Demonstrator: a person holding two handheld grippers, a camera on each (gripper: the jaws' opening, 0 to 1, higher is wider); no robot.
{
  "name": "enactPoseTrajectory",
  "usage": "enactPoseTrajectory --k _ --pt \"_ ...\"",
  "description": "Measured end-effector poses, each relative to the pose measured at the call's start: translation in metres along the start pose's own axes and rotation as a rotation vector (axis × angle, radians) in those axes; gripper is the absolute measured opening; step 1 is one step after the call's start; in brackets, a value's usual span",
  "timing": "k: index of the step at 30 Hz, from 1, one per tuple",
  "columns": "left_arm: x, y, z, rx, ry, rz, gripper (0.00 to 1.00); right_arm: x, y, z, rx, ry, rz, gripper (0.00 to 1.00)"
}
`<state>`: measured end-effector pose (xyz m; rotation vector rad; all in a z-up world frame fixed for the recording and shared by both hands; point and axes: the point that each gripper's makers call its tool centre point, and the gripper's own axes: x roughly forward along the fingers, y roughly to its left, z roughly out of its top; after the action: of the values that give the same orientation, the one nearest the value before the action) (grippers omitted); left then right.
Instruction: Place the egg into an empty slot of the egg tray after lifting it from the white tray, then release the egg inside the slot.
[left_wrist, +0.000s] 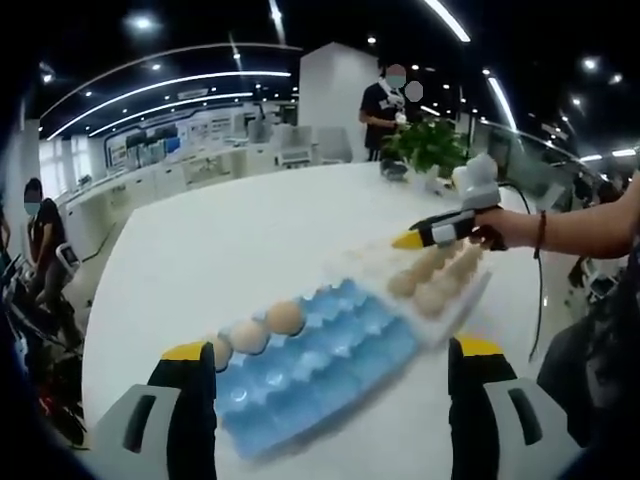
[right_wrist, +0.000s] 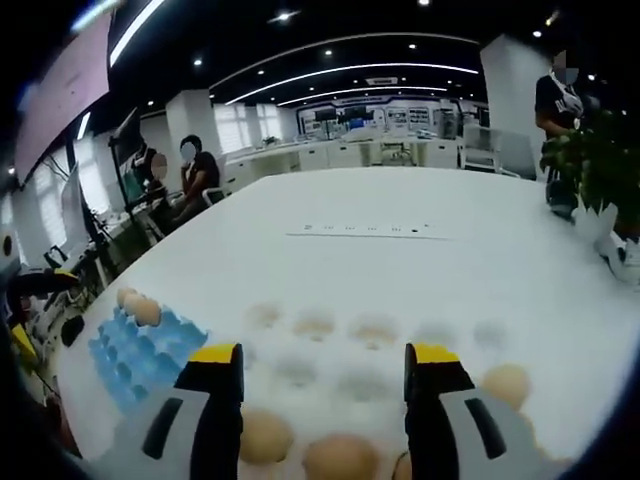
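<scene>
The blue egg tray (left_wrist: 320, 355) lies on the white table just beyond my left gripper (left_wrist: 330, 365), which is open with nothing between its jaws. Three eggs (left_wrist: 285, 318) sit in a row along the tray's far left edge. To its right is the white tray (left_wrist: 455, 300) with several eggs (left_wrist: 432, 296). My right gripper (left_wrist: 408, 240), held by a hand, hovers over that tray's far end. In the right gripper view, my right gripper (right_wrist: 322, 370) is open above the white tray (right_wrist: 375, 330), with eggs (right_wrist: 265, 435) near its jaws and the blue egg tray (right_wrist: 140, 350) to the left.
A potted plant (left_wrist: 430, 145) stands at the table's far side, and shows as a potted plant (right_wrist: 590, 170) at the right. A person (left_wrist: 385, 100) stands behind it; other people (right_wrist: 195, 175) sit to the left. A paper strip (right_wrist: 365, 230) lies mid-table.
</scene>
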<state>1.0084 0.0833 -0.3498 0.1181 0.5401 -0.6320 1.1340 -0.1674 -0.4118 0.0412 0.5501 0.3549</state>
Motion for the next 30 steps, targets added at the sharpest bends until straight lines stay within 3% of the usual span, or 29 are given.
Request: enactPoseTrajectory --k 19,30 --pt "-0.001 0.0 0.001 -0.005 0.0 0.002 0.98 -0.012 -0.032 -0.001 0.008 -0.016 -0.058 0.64" --pt "-0.001 0.0 -0.002 -0.003 0.008 0.003 0.98 -0.02 -0.05 -0.011 0.045 -0.002 -0.097 0.59"
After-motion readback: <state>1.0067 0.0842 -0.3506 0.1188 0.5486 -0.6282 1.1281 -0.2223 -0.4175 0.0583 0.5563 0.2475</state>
